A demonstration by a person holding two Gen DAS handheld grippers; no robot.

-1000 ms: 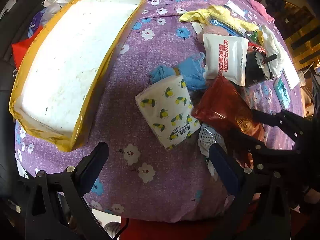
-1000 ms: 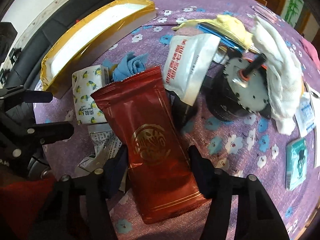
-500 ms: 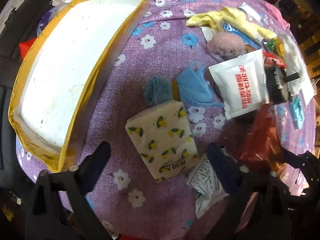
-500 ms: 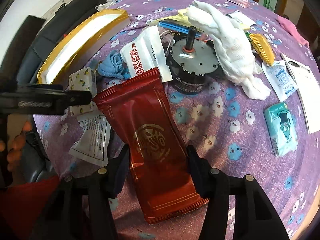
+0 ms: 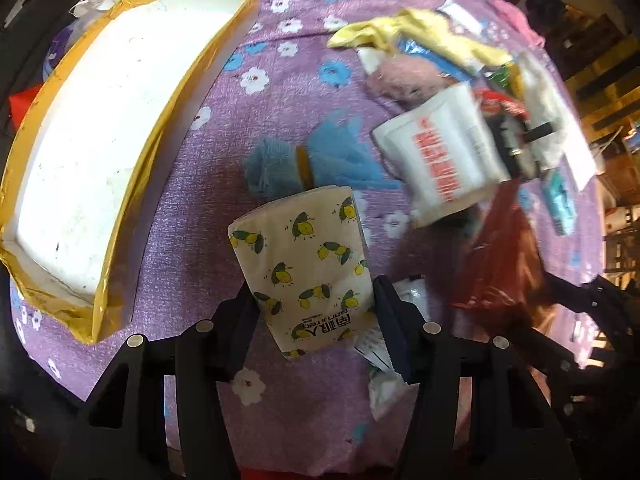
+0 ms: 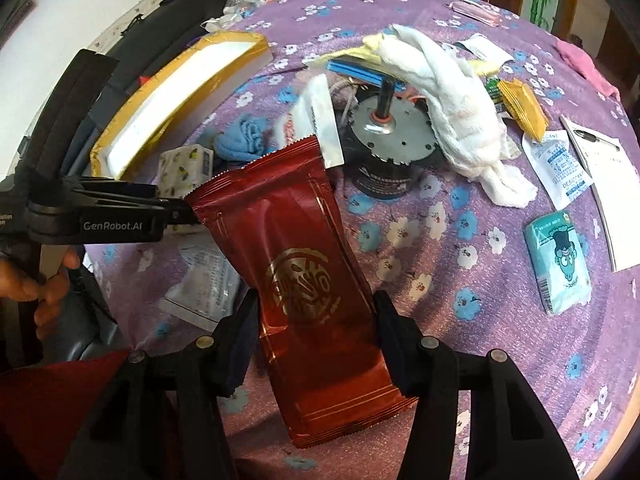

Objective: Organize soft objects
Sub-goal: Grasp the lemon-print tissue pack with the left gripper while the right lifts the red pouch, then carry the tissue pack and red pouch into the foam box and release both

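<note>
My left gripper (image 5: 314, 300) points steeply down over the near edge of the table (image 5: 280, 92), and its jaws are closing on the lemon-print tissue pack (image 5: 304, 264). The pack sits between the pads, which look to be at its two long sides, though I cannot tell how firmly they press yet. My right gripper (image 6: 316, 330) holds the red foil pouch (image 6: 296, 268) by its middle, lifted clear of the purple floral cloth, its top corner hanging in front of the left gripper's body.

What worries me most is the tissue pack. It is soft and I am taking it near its lower end, so I judge it could squash, pivot and sag out of the jaws when raised. A white printed sachet (image 5: 380, 356) lies just under the right-hand pad; it could get pinched in with the pack and carried along.

The gold-rimmed foam tray (image 5: 80, 152) lies along the table's left edge, well apart from the pack and probably its destination. Crossing there, the drooping pack might catch the tray's torn gold corner.

On the right, the pouch is slick foil and long; it could slide through the pads or brush the white packet with red lettering (image 5: 444, 160) leaning against the round motor (image 6: 390, 140) beyond it. Both grippers work close together, so a clash is possible.
</note>
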